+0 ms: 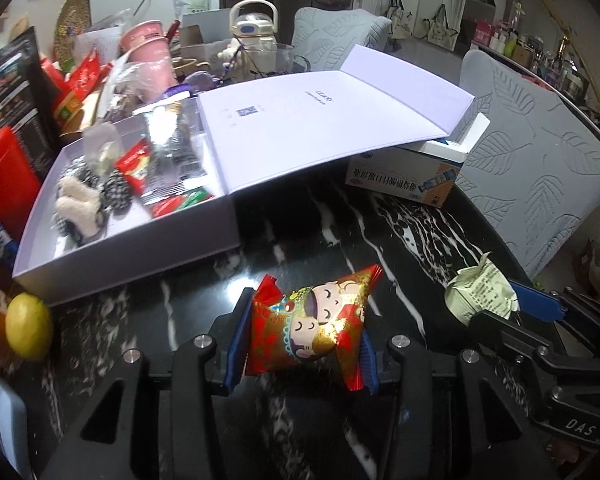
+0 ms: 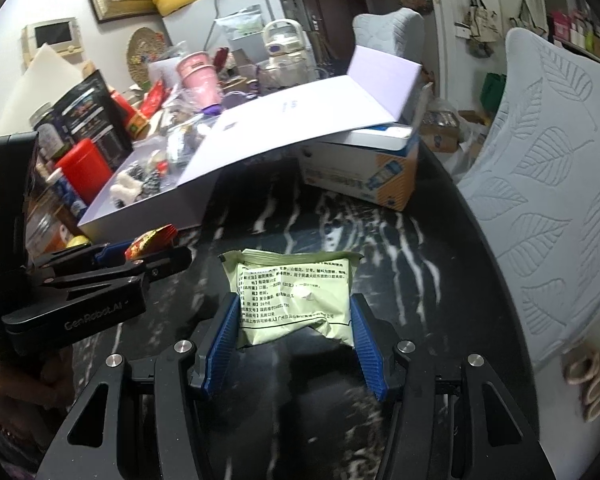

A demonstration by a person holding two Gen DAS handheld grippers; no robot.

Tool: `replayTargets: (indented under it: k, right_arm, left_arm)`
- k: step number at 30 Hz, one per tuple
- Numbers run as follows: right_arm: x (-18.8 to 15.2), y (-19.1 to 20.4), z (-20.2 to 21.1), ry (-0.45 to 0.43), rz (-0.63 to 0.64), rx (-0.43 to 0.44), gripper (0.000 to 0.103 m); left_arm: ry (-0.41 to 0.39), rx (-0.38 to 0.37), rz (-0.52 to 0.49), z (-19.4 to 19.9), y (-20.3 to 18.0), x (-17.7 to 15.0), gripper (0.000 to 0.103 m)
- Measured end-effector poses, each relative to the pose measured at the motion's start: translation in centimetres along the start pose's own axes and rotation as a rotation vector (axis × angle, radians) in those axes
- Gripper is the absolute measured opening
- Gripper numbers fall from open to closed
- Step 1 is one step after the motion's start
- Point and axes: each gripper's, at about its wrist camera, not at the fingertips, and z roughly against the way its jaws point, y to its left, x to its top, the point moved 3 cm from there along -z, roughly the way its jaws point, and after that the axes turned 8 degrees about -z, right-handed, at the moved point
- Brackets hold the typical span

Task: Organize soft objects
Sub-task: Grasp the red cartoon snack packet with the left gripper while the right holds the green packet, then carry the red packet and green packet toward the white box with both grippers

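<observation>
- Box [image 1: 140,256] at the desk's left edge, lid open, holds fuzzy checkered items [image 1: 88,196] and snack packets [image 1: 172,168].
- Left gripper [image 1: 302,344] jaws clamp a red candy pouch [image 1: 312,320] above the desk [image 1: 300,220].
- Right gripper [image 2: 296,344] jaws clamp a green sachet [image 2: 296,296].

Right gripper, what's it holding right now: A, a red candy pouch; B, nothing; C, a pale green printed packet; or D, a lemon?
C: the right gripper has its jaws closed on the pale green printed packet; the red candy pouch sits in the left gripper.
</observation>
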Motion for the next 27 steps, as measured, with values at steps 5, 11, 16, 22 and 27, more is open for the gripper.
replayTargets:
  k: [5,11,16,22,27]
  right_arm:
    - [-1.2,2.0,0.7,-0.001,0.022,0.039,0.054]
    - [-2.8,4.9,1.1,0.009,0.055,0.084,0.054]
    - [-4.1,7.5,1.5,0.020,0.088,0.130,0.054]
    - [-5.2,10.1,1.5,0.032,0.121,0.180,0.054]
    - [-5.2,12.1,1.1,0.043,0.153,0.219,0.054]
  left_arm:
    - [-0.021,0.016,0.021,2.1,1.1,-1.5,0.045]
    - [-0.042,0.043,0.065,4.5,2.8,-3.7,0.045]
    - [-0.066,0.065,0.100,6.4,4.3,-5.2,0.045]
    - [-0.091,0.101,0.126,8.5,5.9,-6.5,0.045]
    - [-0.108,0.123,0.158,9.6,7.6,-6.9,0.045]
